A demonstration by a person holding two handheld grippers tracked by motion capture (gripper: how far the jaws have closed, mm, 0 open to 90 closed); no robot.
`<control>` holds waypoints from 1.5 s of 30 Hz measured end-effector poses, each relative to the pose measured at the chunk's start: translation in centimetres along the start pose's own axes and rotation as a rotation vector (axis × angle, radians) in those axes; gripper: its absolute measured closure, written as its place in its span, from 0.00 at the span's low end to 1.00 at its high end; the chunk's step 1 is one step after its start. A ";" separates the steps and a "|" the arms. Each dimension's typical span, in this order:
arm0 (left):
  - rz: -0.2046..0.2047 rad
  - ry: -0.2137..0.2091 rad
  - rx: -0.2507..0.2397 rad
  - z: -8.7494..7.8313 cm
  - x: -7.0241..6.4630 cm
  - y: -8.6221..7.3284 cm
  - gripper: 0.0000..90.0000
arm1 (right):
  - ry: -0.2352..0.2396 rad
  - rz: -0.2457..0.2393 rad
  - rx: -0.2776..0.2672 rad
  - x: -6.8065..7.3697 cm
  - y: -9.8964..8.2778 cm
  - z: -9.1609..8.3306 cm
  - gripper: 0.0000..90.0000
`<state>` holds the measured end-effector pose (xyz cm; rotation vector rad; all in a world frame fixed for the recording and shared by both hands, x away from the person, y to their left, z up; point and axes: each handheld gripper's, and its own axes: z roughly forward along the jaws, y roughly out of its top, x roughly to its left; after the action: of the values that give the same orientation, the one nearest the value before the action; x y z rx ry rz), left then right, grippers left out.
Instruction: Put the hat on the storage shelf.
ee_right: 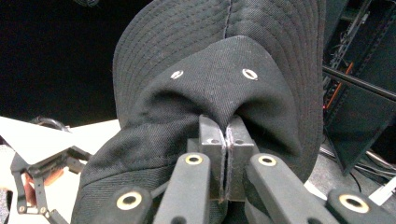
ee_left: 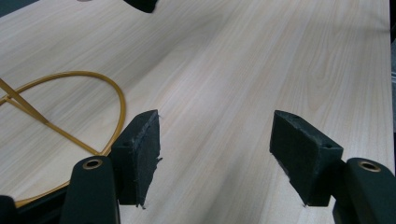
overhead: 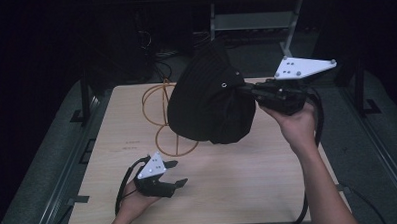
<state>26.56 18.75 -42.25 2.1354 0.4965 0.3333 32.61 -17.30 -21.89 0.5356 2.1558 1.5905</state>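
High view: left gripper (overhead: 172,174) sits low near table (overhead: 239,180) front edge, jaws spread w/ nothing between; farther back, right gripper (overhead: 245,89) pinches black hat (overhead: 206,101), held up over yellow wire stand (overhead: 159,118)

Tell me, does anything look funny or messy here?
The black hat hangs crumpled in the air, pinched by a fold of its crown in the right gripper. The wire stand sits bare on the table. The left gripper rests open, holding nothing.
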 end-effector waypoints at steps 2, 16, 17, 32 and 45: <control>0.002 -0.002 0.001 0.1 -0.1 0.0 0.37 | 0.006 -0.005 -0.002 0.0 0.4 0.4 0.98; -0.005 -0.009 0.005 0.1 0.0 -0.2 0.37 | 0.034 -0.010 -0.010 -0.2 3.1 3.7 0.98; -0.013 -0.011 0.003 0.1 0.0 -0.2 0.37 | 0.034 -0.010 -0.010 -0.2 3.1 3.7 0.98; 0.004 -0.012 0.005 0.2 0.1 -0.2 0.37 | 0.048 -0.024 -0.013 -0.6 6.4 7.6 0.98; 0.007 -0.021 0.015 0.8 -0.1 -0.4 0.37 | 0.061 0.000 0.009 -1.2 7.3 11.0 0.98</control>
<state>26.73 18.37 -43.01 2.1532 0.4813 0.3114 39.98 -7.06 -17.68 0.4960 2.2076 1.6179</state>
